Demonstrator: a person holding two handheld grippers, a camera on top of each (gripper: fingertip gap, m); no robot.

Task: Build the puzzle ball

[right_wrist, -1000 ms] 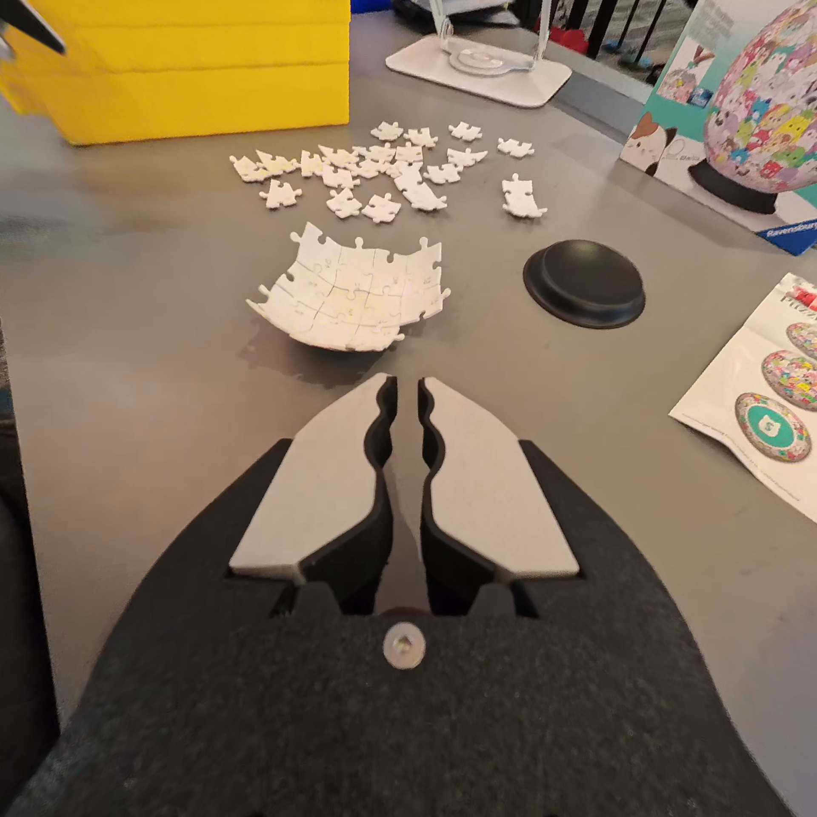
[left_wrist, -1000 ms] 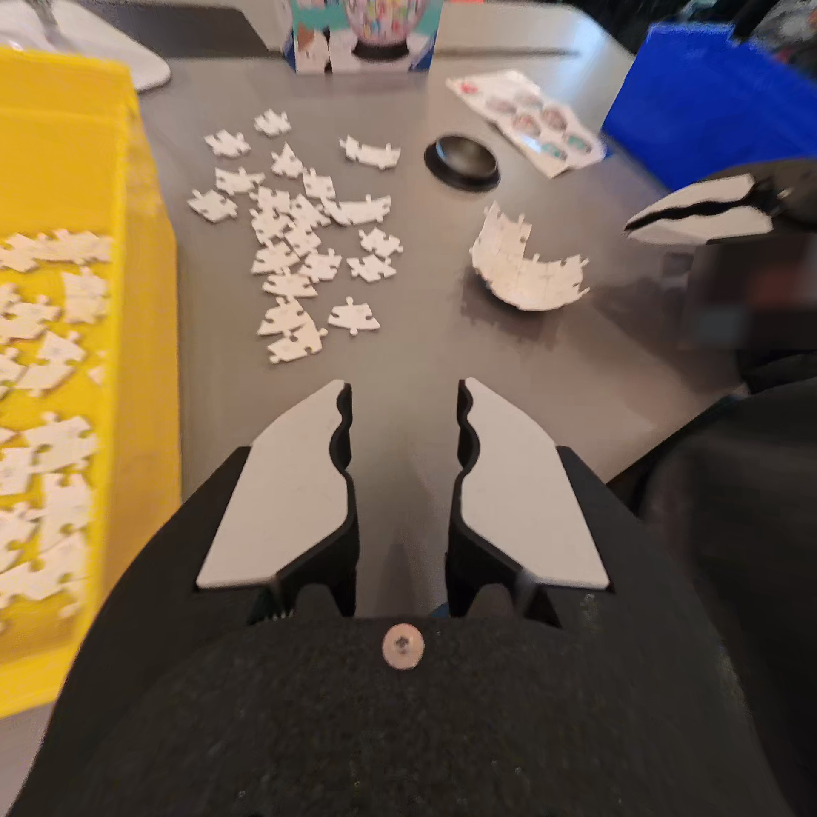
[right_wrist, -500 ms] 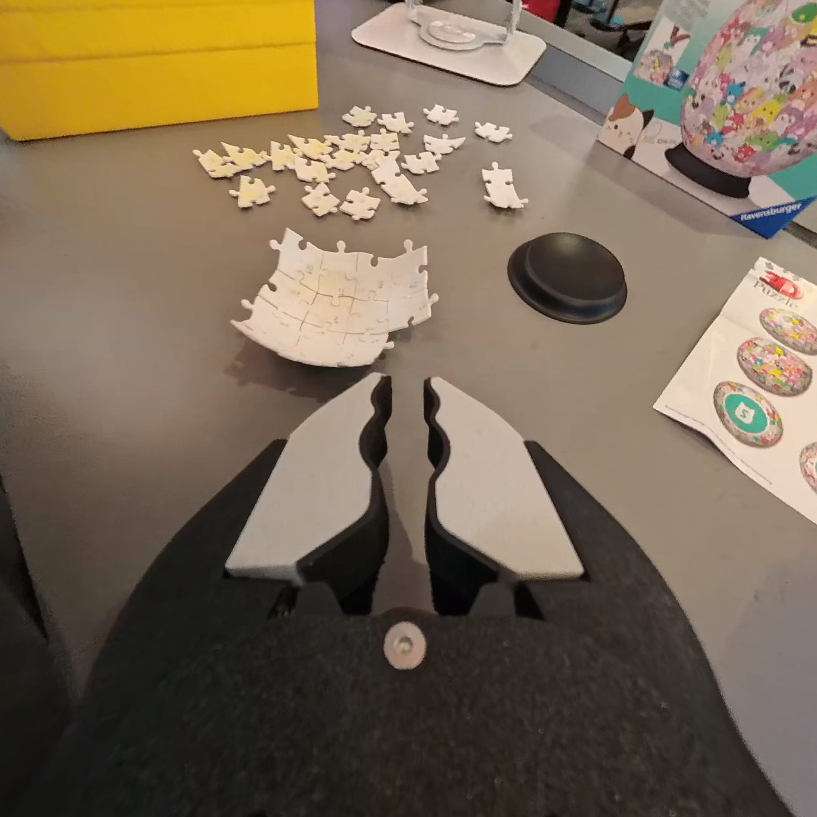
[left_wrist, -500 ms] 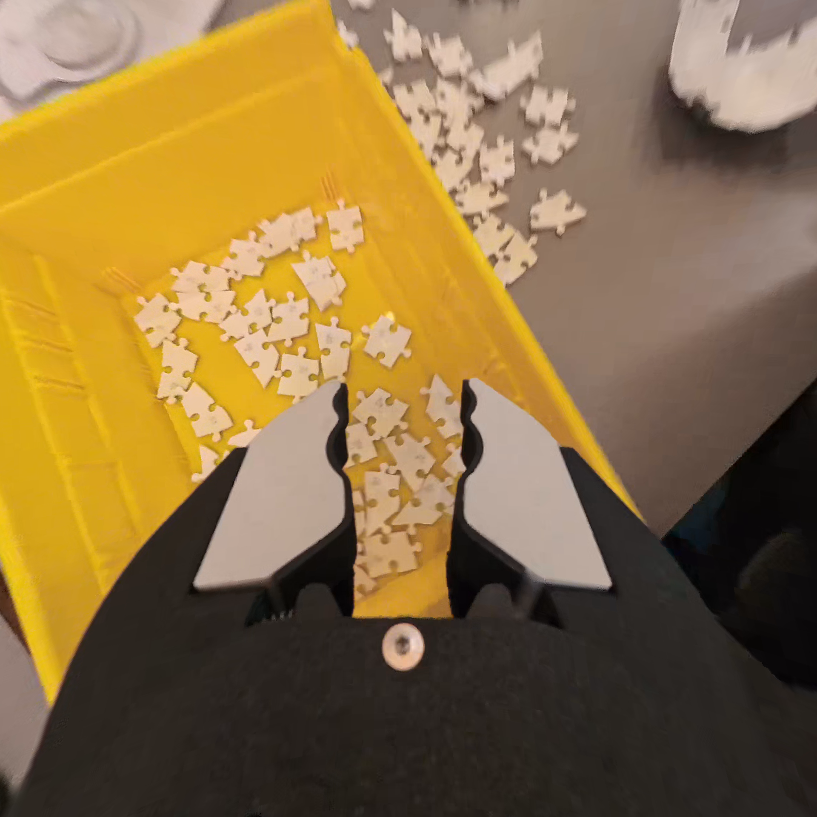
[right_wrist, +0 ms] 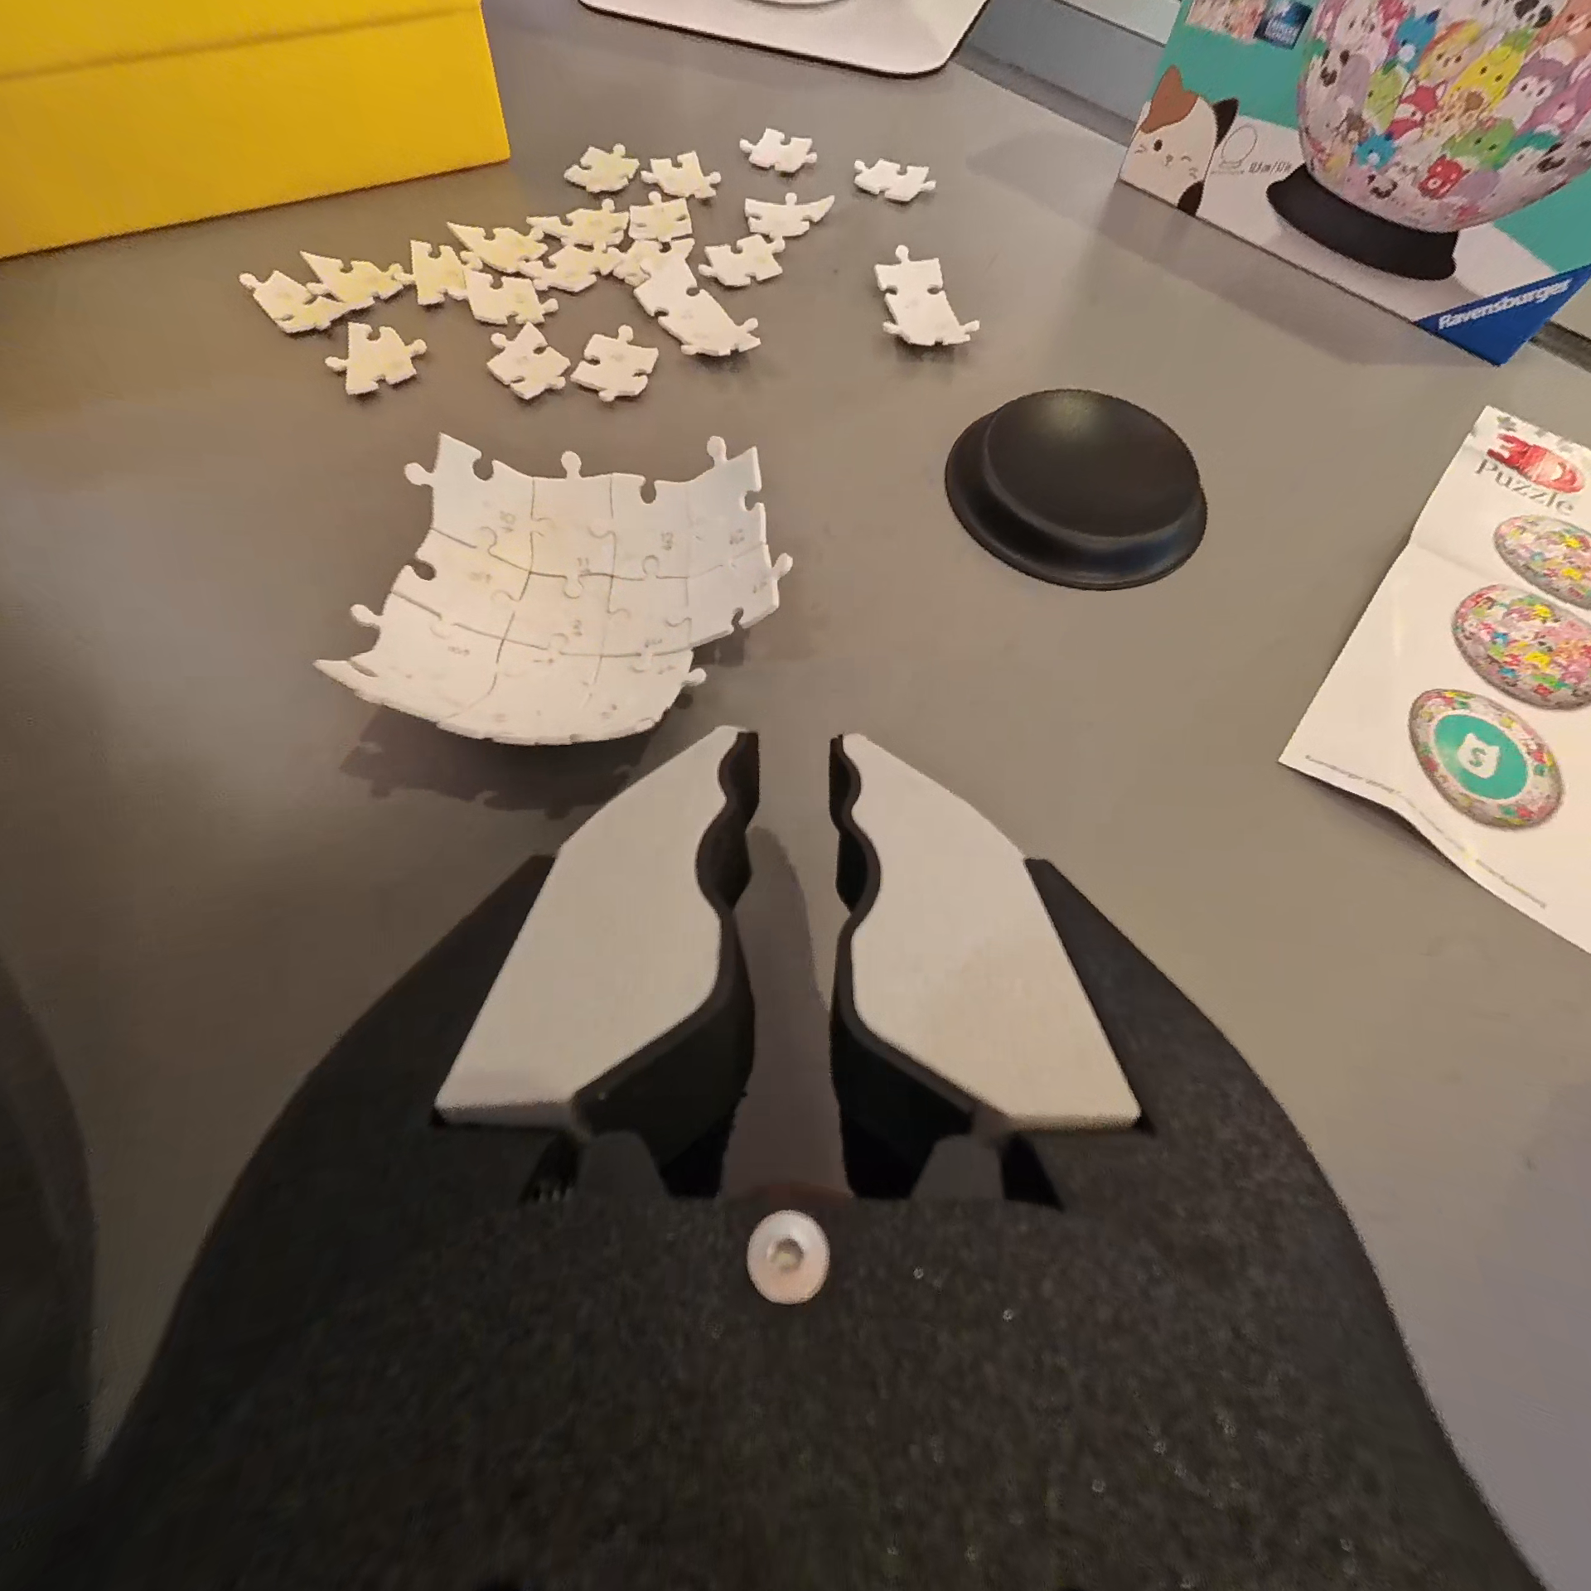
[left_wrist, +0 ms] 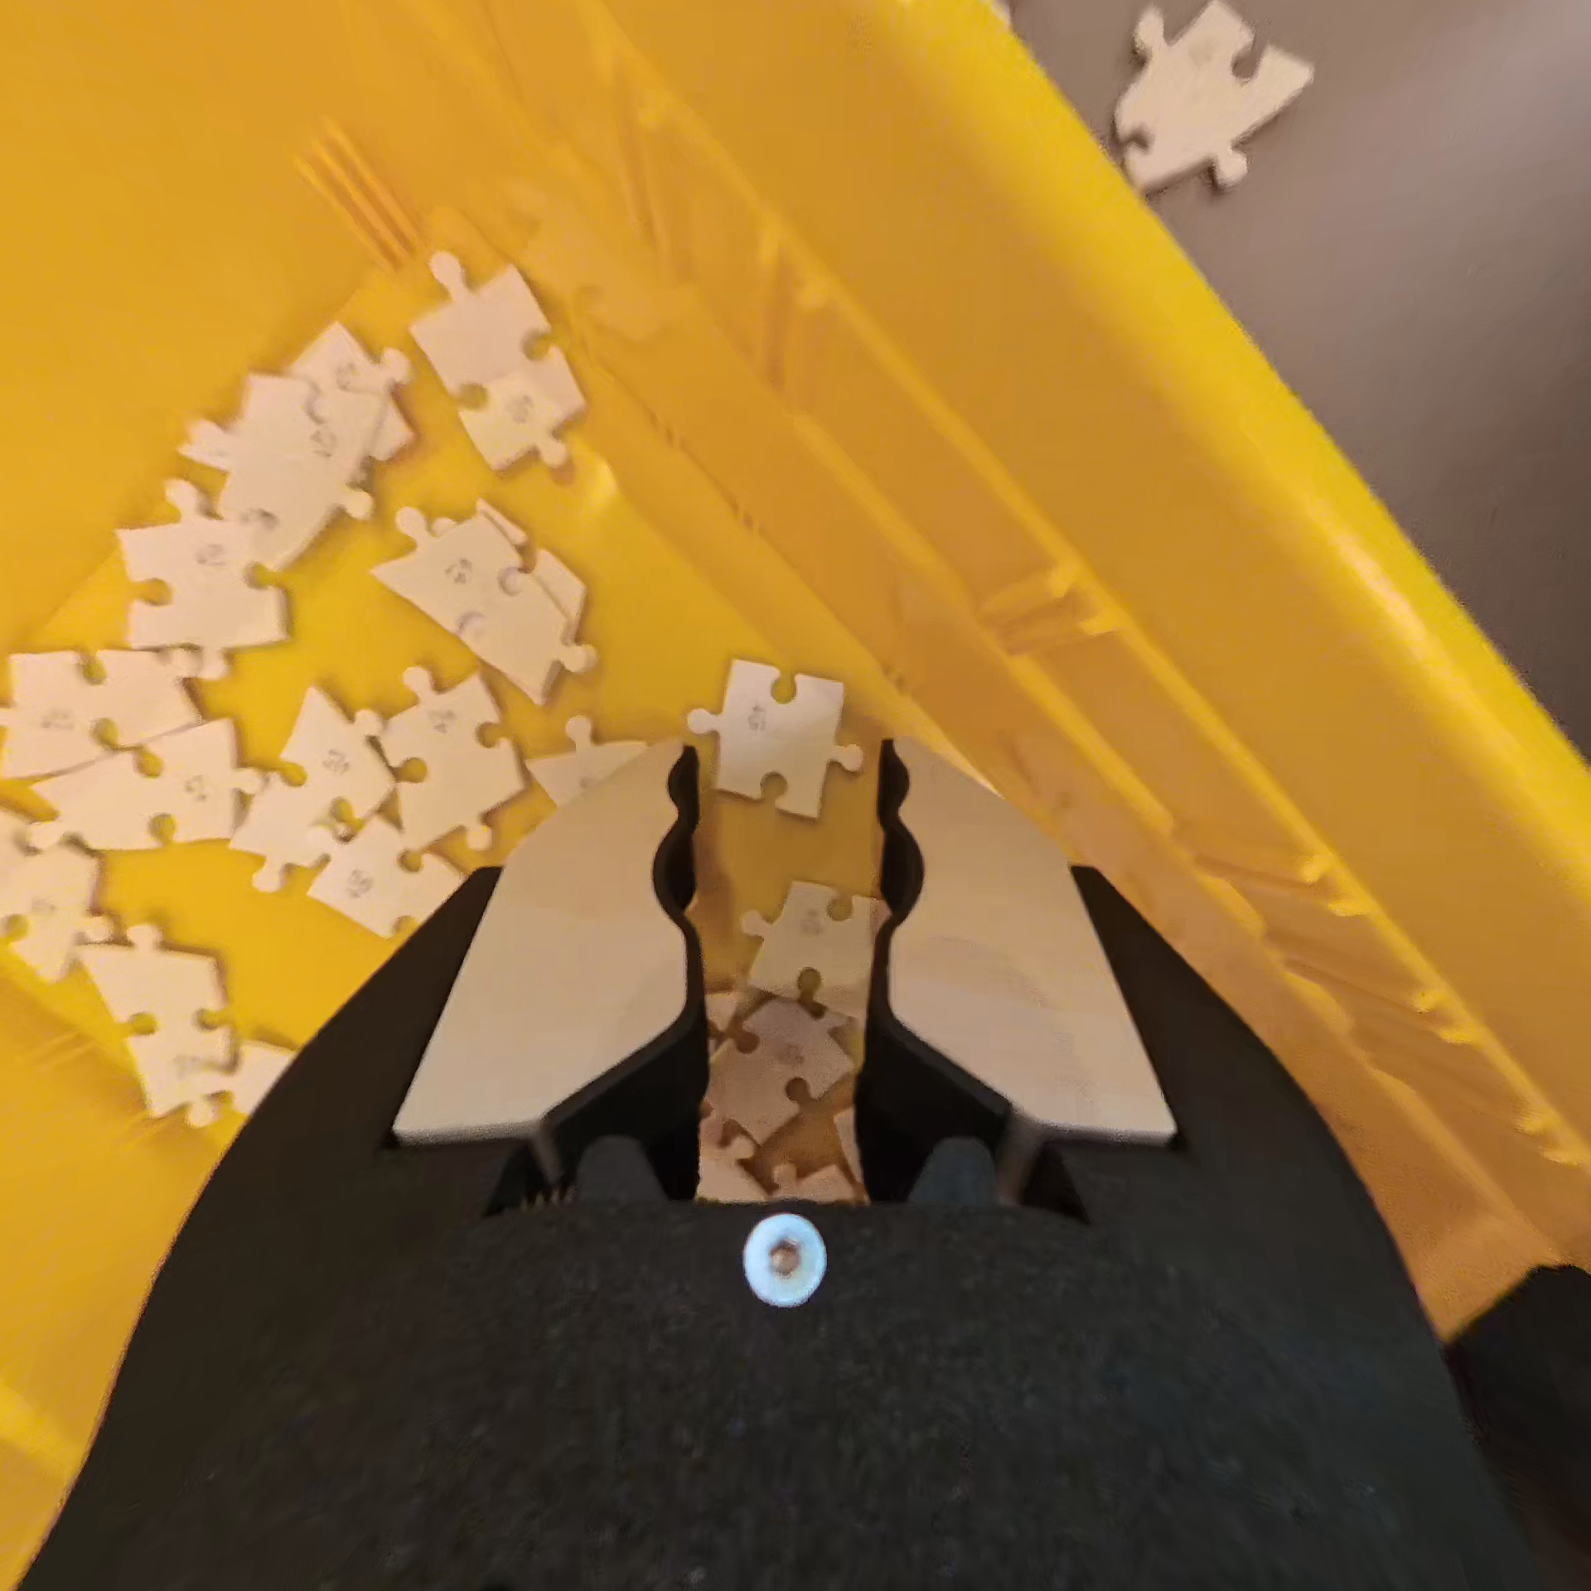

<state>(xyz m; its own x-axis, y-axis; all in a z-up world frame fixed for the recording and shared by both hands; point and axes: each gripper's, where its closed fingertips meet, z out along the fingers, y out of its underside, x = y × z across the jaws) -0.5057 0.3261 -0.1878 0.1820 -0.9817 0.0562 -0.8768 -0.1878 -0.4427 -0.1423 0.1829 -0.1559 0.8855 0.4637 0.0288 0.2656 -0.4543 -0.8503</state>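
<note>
Clearly the step in hand is fetching another piece. In the left wrist view, cream-white cardboard puzzle pieces (left_wrist: 284, 689) lie scattered over the left and centre of the frame on the floor of a bright yellow plastic bin (left_wrist: 1076, 448); the black-bodied left gripper (left_wrist: 783, 766) with its pale flat fingers (left_wrist: 594, 930) is lowered into that bin, jaws moderately apart and holding nothing, and one single pale piece (left_wrist: 779, 745) lies on the bin floor just ahead of the tips, roughly in line with the gap. By my judgement the next move calls for settling the tips either side of that flat piece and closing on its edge, which will be fiddly since it lies flush. In the right wrist view, the yellow bin sits at upper left, loose white pieces (right_wrist: 560, 258) spread across the upper middle of the grey tabletop (right_wrist: 172, 534), and the curved white half-built shell of joined pieces (right_wrist: 577, 603) rests below them at centre left. The right gripper (right_wrist: 794, 758) hangs just below the shell, jaws narrowly apart, empty. Right of centre sits a round black plastic stand (right_wrist: 1076, 491); further right are a colourful puzzle box (right_wrist: 1377, 155) and a printed instruction leaflet (right_wrist: 1464, 689). Box, leaflet and piece backs carry print I leave unread.
</note>
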